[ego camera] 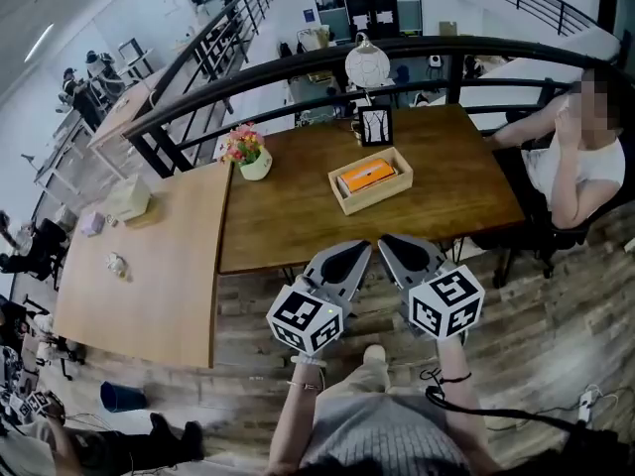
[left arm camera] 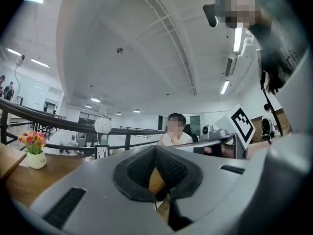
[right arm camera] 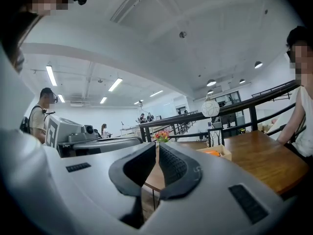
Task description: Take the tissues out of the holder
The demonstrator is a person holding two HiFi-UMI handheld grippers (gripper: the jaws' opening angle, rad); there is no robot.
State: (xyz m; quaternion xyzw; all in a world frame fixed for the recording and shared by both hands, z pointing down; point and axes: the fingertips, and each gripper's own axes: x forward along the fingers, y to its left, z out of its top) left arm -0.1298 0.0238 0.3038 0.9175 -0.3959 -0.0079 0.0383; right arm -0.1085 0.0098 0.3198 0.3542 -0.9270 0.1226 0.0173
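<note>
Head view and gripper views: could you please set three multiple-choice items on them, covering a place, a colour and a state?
1. Where does the holder stand? A. floor B. dark table C. light table
2. What colour are the tissues? A. orange B. blue C. green
3. Both tongs are: A. wide open B. gripping tissues C. shut, empty

B: the holder rests on the dark table.
A: the tissues in it look orange.
C: the left tongs and right tongs are closed with nothing between.
</note>
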